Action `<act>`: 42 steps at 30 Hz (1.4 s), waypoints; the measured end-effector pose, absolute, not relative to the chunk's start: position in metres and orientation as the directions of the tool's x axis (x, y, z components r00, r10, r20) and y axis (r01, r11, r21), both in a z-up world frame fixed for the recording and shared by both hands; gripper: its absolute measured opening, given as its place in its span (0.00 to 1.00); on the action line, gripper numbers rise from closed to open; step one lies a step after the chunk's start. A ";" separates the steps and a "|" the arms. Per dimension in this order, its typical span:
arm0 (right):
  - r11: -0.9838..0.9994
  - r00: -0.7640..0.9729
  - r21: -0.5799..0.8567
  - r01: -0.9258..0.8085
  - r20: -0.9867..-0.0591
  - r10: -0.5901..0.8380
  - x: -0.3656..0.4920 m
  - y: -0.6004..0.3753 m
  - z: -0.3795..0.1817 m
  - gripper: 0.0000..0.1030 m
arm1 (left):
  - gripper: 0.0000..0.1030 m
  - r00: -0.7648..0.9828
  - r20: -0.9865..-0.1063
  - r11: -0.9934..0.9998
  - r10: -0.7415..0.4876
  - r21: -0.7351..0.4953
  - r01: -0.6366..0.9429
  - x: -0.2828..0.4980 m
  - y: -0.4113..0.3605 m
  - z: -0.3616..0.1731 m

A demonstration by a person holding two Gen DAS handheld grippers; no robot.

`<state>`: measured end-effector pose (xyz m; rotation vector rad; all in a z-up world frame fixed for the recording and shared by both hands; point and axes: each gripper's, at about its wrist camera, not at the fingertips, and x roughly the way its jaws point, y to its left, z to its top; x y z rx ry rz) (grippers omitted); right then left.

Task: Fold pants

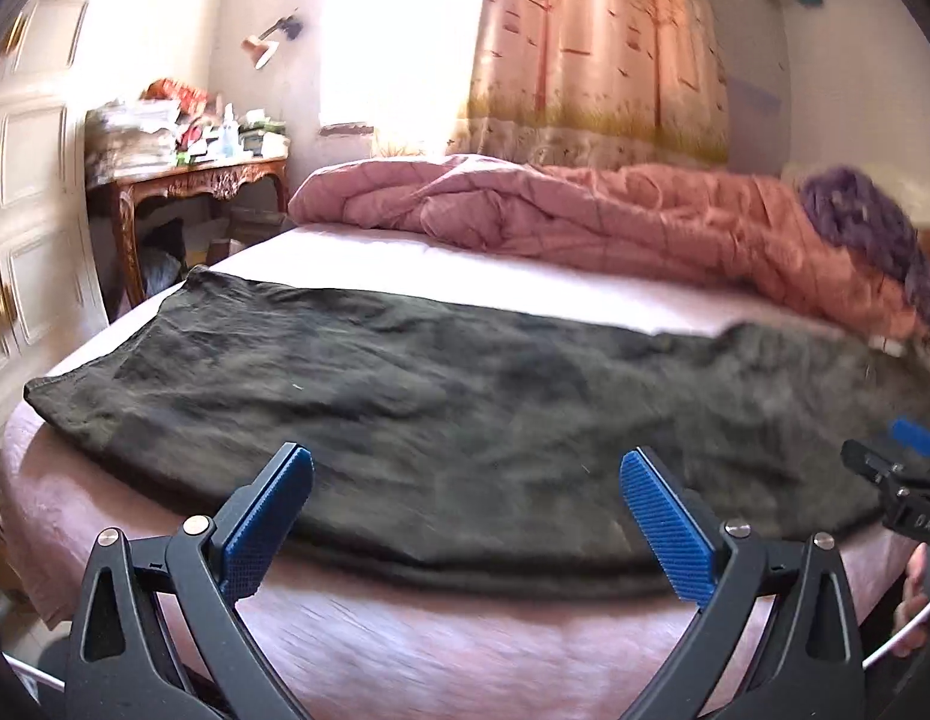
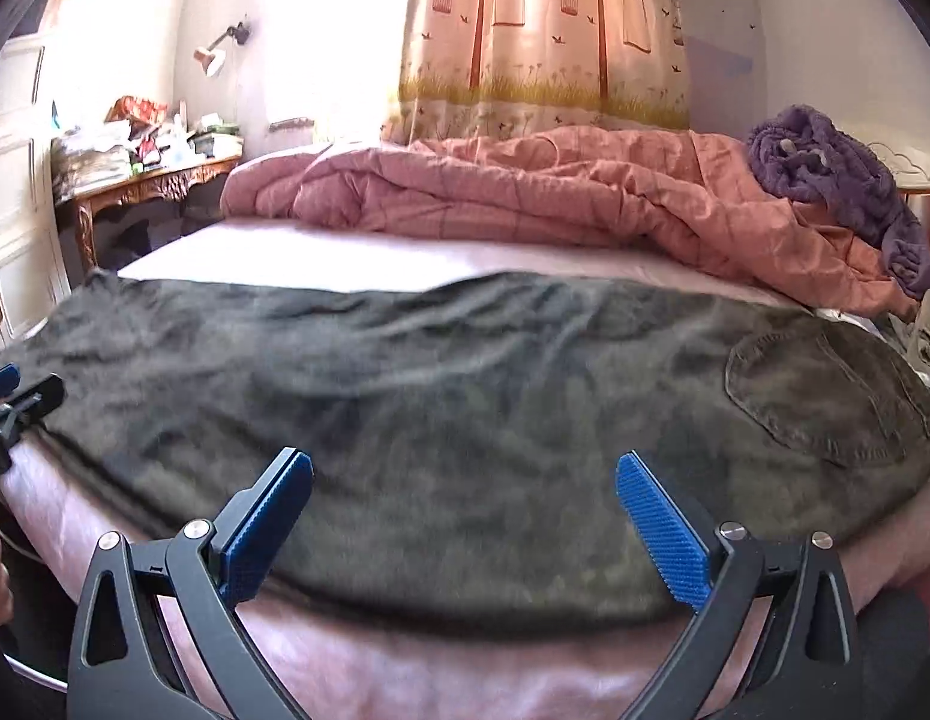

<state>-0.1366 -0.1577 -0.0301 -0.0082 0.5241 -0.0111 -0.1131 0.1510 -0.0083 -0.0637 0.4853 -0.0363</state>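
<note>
Both wide-spread grippers, left gripper point(image 1: 465, 516) and right gripper point(image 2: 464, 519), empty above blurred dark pants point(image 2: 465, 396), waistband cut off.

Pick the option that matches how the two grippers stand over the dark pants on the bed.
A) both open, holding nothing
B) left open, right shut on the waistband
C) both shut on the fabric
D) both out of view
A: the left gripper and right gripper each have their blue pads spread wide above the pants, with no fabric between them.

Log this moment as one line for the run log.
step: pre-grasp | pants: flat across bed, unfolded | left tool: open, over near edge | right tool: open, over near edge | held: nothing
</note>
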 end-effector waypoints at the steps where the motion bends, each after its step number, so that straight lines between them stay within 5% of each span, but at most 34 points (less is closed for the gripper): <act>1: 1.000 0.867 0.002 0.004 -0.498 -0.003 -0.134 -0.156 -0.028 0.99 | 0.99 0.882 -0.470 0.997 -0.032 -0.078 -0.006 -0.109 0.163 -0.006; 7: 0.999 0.856 -0.028 0.034 -0.515 -0.044 -0.115 -0.138 -0.038 0.99 | 0.99 0.841 -0.528 0.990 0.119 -0.002 -0.142 -0.092 0.222 -0.017; 10: 0.997 0.785 -0.069 0.028 -0.616 -0.065 -0.098 -0.131 -0.068 0.99 | 0.99 0.812 -0.572 0.982 0.114 -0.060 -0.180 -0.091 0.251 -0.028; 14: 0.997 0.819 -0.065 0.040 -0.569 -0.070 -0.112 -0.133 -0.068 0.99 | 0.99 0.788 -0.607 0.965 0.100 -0.133 -0.225 -0.094 0.285 -0.040; 21: 0.998 0.829 0.050 0.026 -0.560 0.007 -0.115 -0.142 -0.049 0.99 | 0.90 0.814 -0.564 0.885 -0.138 -0.439 -0.154 -0.101 0.327 -0.049; 27: 0.999 0.847 0.005 -0.032 -0.530 0.030 -0.123 -0.122 -0.037 0.99 | 0.86 0.888 -0.372 0.575 -0.271 -0.802 -0.161 -0.096 0.392 -0.070; 39: 0.993 0.877 -0.101 -0.066 -0.481 0.010 -0.136 -0.102 -0.026 0.99 | 0.83 0.834 -0.552 0.767 -0.008 -0.538 -0.349 -0.048 0.379 -0.051; 40: 0.994 0.877 -0.097 -0.054 -0.481 0.001 -0.135 -0.105 -0.025 0.99 | 0.77 0.835 -0.550 0.770 0.002 -0.532 -0.352 -0.047 0.380 -0.050; 42: 0.996 0.875 -0.080 -0.033 -0.484 -0.010 -0.133 -0.113 -0.026 0.99 | 0.45 0.814 -0.580 0.762 0.030 -0.514 -0.394 -0.043 0.389 -0.054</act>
